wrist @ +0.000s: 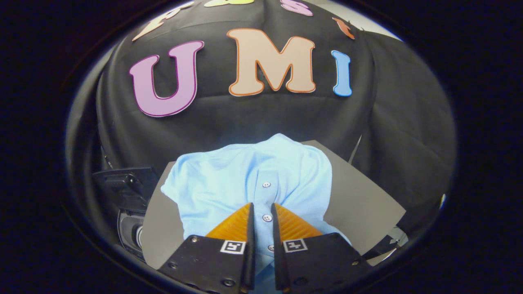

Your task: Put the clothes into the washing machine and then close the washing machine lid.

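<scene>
Here, a light blue shirt (229,183) is seen lying bunched on a grey board (363,204), with its buttoned placket running straight down toward the gripper (261,210); the fingers are drawn close together, with only a narrow gap left between them, and the placket and one button (267,218) are framed in that gap; a strip of the cloth appears to be pinched there, though whether both fingers truly press on it cannot be told, since the contact is masked by the fingers themselves. The placket was probably chosen as the place to take hold because the doubled fabric there offers a firm ridge, so the garment could be lifted in one piece rather than slipping; this is offered as a judgement only. The shirt is heaped, with its far edge raised against the black cloth wall (253,118), which suggests that it is being gathered or is about to be lifted. To the left of the board, below its level, a dark machine part (122,183) and a rounded glassy shape (130,232) are partly seen; these may belong to the washing machine, but they are cut off and too dim to be named with certainty; its lid cannot be made out. The shirt is not yet in any drum, so the task is judged to be at its start.
</scene>
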### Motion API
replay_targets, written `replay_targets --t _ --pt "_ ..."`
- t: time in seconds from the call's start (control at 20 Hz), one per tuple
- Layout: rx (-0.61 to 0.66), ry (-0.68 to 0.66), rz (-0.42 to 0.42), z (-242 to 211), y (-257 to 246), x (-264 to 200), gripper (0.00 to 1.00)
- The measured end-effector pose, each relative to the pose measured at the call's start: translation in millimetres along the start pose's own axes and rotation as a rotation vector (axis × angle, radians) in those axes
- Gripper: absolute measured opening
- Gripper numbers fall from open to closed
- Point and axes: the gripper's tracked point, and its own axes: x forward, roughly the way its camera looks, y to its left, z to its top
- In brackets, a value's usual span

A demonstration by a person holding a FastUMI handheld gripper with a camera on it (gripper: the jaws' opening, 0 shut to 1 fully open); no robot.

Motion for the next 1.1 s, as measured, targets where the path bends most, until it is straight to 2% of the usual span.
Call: replay_targets --t 0.1,0.25,0.55,0.95,1.05,1.1 --pt "0.008 0.002 0.026 -1 15 -5 0.12" --pt "-0.030 -0.019 0.123 -5 64 -18 0.04" --pt "-0.046 -0.049 0.368 -20 178 -52 0.02" --pt "-0.187 0.033 0.579 -94 307 -54 0.02" --pt "-0.216 0.106 0.623 -124 337 -42 0.02" --pt "-0.216 0.148 0.653 -136 352 -38 0.20"
